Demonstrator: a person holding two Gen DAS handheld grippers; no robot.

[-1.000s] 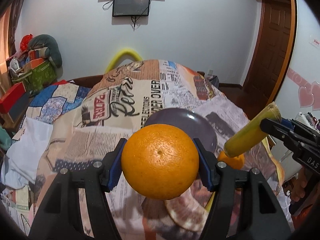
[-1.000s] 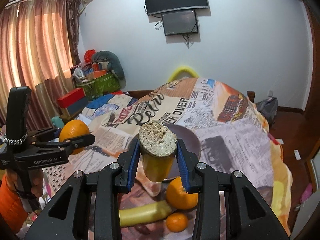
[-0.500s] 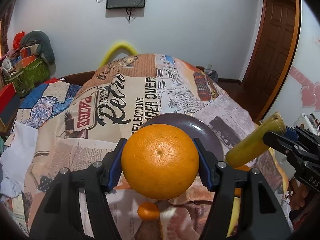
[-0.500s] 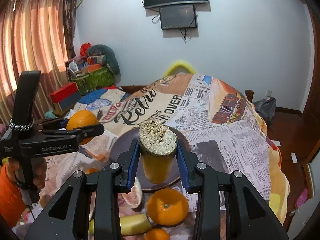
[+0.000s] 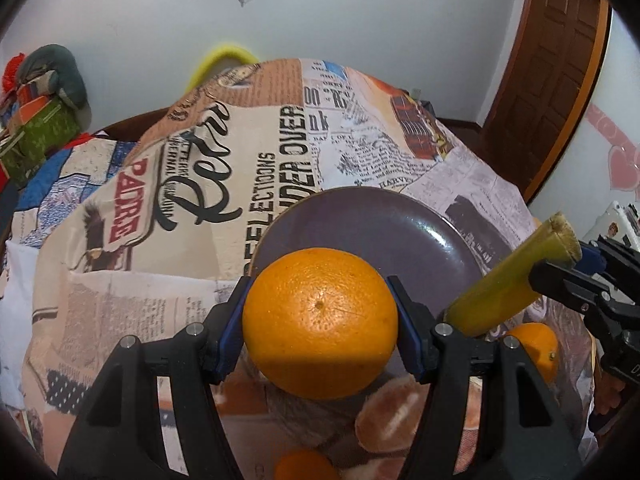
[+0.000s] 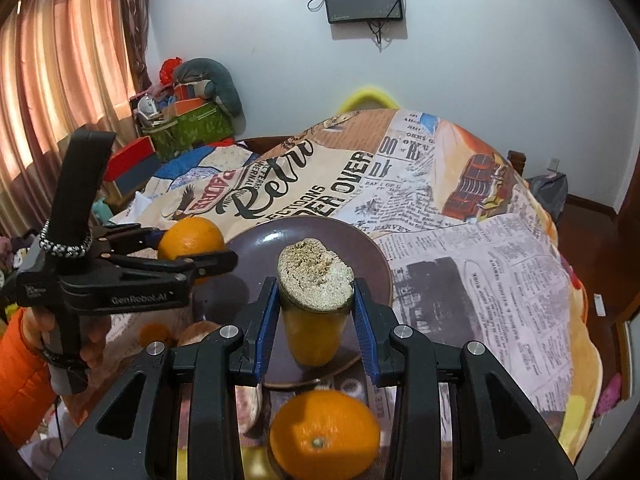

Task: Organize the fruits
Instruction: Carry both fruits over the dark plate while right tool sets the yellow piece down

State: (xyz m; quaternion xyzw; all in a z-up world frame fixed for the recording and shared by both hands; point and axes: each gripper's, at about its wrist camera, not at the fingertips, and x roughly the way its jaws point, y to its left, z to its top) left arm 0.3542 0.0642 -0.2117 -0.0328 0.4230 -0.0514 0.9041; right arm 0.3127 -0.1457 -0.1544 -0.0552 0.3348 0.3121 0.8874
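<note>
Landmark: the purple plate [image 5: 372, 224] on the newspaper-print cloth [image 5: 200, 184]. All positions are relative to it.

My left gripper [image 5: 320, 320] has its jaws clamped on a big orange [image 5: 320, 322], blue pads pressed to both sides. I'm holding it in the air over the plate's near-left rim; from the right wrist camera the same orange [image 6: 191, 242] sits at the plate's left edge, off the surface as far as I can tell.

My right gripper [image 6: 316, 320] has its jaws closed on a banana [image 6: 316, 312] near the cut stem end, rough cut face toward the lens. The body hangs down over the near half of the plate [image 6: 372, 256]. I can't tell whether the lower tip touches the plate. In the left wrist view the banana [image 5: 508, 288] slants up to the right, over the plate's right rim.

Loose fruit on the cloth:
- a second orange [image 6: 324, 438] just off the plate's near rim, right below my right gripper; probably the same one at right in the left wrist view [image 5: 536, 348], partly hidden.
- a small orange [image 5: 302, 466] nearer than the plate, cut off by the frame edge.

The plate has nothing resting on it that I can see.
</note>
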